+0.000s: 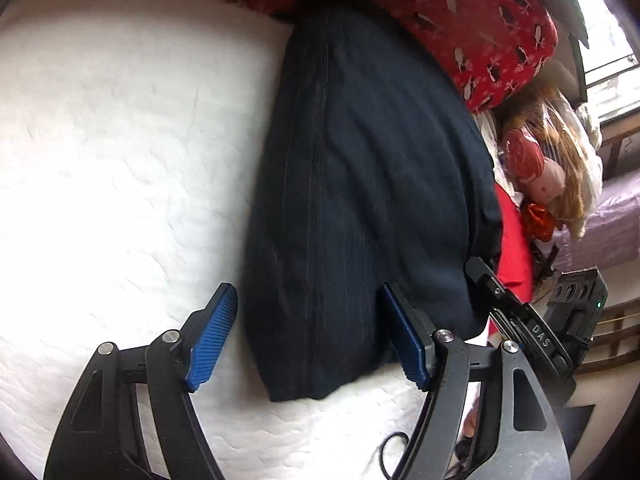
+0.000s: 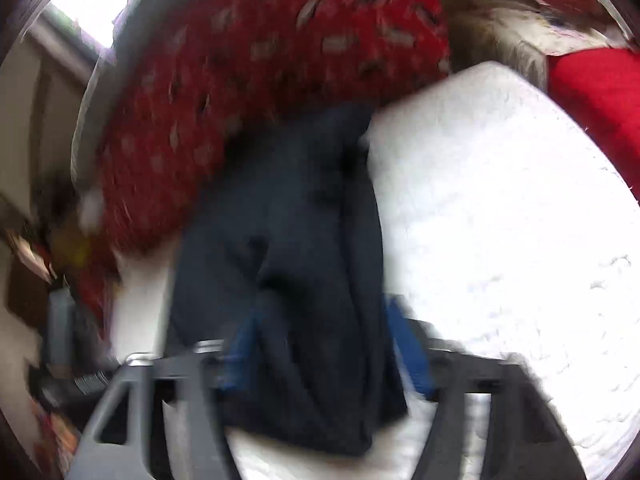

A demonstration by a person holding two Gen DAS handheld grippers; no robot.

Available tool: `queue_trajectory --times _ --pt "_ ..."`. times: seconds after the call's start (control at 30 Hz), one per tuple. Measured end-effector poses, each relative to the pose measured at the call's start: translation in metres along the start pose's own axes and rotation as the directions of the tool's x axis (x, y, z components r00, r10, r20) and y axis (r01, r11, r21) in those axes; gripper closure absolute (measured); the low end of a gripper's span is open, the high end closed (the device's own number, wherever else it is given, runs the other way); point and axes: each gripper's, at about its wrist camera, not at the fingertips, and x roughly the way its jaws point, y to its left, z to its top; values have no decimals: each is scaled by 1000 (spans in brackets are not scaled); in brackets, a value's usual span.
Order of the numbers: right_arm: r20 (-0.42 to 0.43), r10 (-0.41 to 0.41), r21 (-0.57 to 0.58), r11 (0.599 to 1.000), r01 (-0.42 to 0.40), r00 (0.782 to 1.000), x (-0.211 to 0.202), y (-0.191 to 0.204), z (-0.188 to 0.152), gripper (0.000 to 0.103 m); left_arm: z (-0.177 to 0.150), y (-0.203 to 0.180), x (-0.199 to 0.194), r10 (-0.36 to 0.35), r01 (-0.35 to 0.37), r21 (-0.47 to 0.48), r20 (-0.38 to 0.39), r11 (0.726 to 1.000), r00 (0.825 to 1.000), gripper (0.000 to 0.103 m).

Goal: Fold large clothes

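A dark navy pinstriped garment [image 1: 360,184] lies folded lengthwise on the white quilted bed [image 1: 100,160], its far end under a red patterned cushion [image 1: 480,20]. My left gripper [image 1: 308,324] is open, its blue pads [image 1: 212,336] spread either side of the garment's near end, just above it. The right gripper's black body [image 1: 520,320] shows at the garment's right edge. In the blurred right wrist view the same garment [image 2: 288,260] lies between my right gripper's [image 2: 324,344] spread blue pads [image 2: 408,348]; the jaws are open, with cloth bunched between them.
The red patterned cushion [image 2: 260,60] lies along the bed's far side. A doll with long hair [image 1: 548,168] and red cloth [image 1: 516,252] sit beyond the bed's right edge. A window [image 1: 616,40] is at far right. White bed [image 2: 500,220] spreads beside the garment.
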Motion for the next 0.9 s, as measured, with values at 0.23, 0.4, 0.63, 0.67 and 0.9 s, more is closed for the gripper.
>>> queue_trajectory --times 0.23,0.4,0.63,0.67,0.9 --pt "-31 19 196 981 -12 999 19 -33 7 84 -11 -17 -15 51 -52 108 12 993 999 30" --pt "205 -35 163 987 1 978 -24 -6 32 62 14 -29 -51 8 -28 133 148 991 989 30" --pt "286 -108 -79 988 136 952 29 43 52 54 47 -29 -13 147 -161 81 154 984 977 30" --pt "237 -159 -97 978 186 958 48 38 51 58 48 -26 -5 162 -173 76 135 982 978 29" --pt "127 -186 64 982 179 974 74 2 63 43 46 -18 0 151 -161 68 133 985 980 29"
